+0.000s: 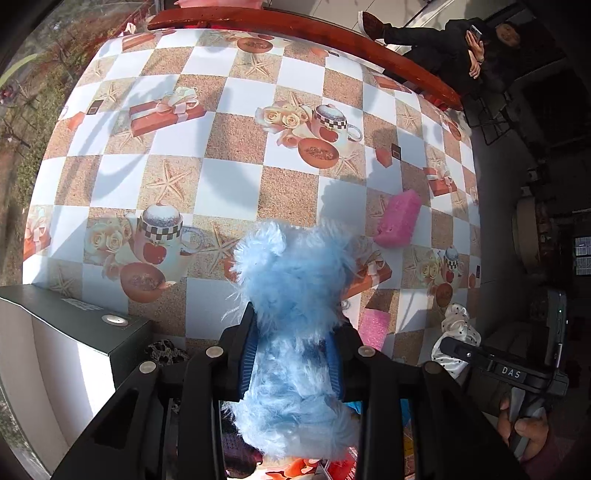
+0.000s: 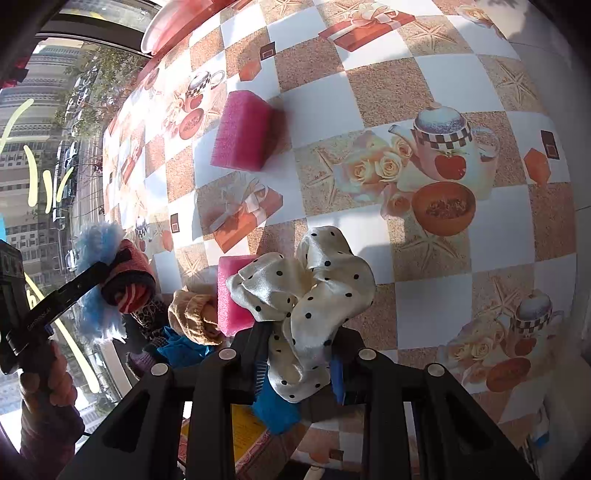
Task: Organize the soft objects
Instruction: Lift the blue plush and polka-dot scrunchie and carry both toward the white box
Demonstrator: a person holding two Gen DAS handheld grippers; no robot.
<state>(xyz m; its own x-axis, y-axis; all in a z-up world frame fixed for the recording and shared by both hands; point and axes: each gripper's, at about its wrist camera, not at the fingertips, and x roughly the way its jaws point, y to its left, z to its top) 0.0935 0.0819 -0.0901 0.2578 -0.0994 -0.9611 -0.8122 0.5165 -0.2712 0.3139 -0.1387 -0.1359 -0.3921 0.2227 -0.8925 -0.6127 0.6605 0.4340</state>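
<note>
My left gripper point(image 1: 295, 332) is shut on a fluffy light-blue soft toy point(image 1: 291, 295), which hangs above the tablecloth. The right wrist view shows that gripper point(image 2: 107, 269) at the left with the blue fluff point(image 2: 98, 240) around it. My right gripper point(image 2: 299, 350) is shut on a cream satin scrunchie with black dots point(image 2: 314, 295). In the left wrist view this gripper point(image 1: 458, 347) and its scrunchie point(image 1: 458, 328) sit at the lower right. Two pink sponges lie on the table, one far point(image 2: 245, 131) and one near point(image 2: 234, 295).
A dark box with a white inside point(image 1: 74, 332) stands at the lower left. Below the grippers lies a pile of soft things: a red striped knit point(image 2: 129, 277), a beige knit point(image 2: 195, 314), a blue cloth point(image 2: 181, 350), a leopard-print piece point(image 1: 164, 350). A person sits beyond the table's red edge point(image 1: 332, 33).
</note>
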